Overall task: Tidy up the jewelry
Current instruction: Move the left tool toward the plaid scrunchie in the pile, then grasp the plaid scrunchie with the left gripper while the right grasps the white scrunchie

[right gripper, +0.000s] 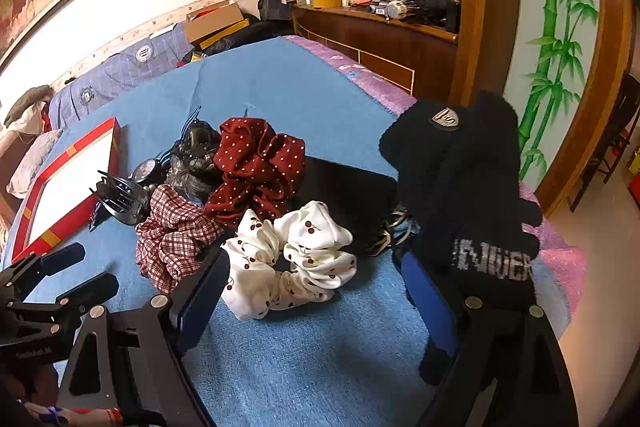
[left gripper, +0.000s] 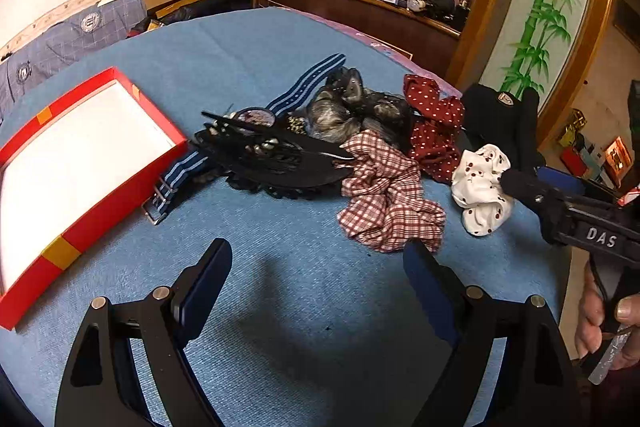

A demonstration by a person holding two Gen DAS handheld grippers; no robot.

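Note:
A pile of accessories lies on the blue cloth (left gripper: 304, 291): a red checked scrunchie (left gripper: 390, 193) (right gripper: 172, 231), a dark red dotted scrunchie (left gripper: 434, 131) (right gripper: 256, 165), a white cherry scrunchie (left gripper: 480, 187) (right gripper: 292, 259), a black hair claw (left gripper: 276, 157) (right gripper: 118, 201), a watch on a striped blue strap (left gripper: 256, 117), and a grey hairpiece (left gripper: 344, 107). An open red box with a white inside (left gripper: 80, 163) (right gripper: 68, 187) sits to the left. My left gripper (left gripper: 318, 263) is open, just before the checked scrunchie. My right gripper (right gripper: 316, 267) is open around the white scrunchie.
A black knit glove (right gripper: 460, 187) (left gripper: 504, 119) stands at the right by the right finger. A black flat case (right gripper: 348, 195) and metal rings (right gripper: 394, 227) lie behind the white scrunchie. A cluttered wooden cabinet (left gripper: 360, 7) stands beyond the bed.

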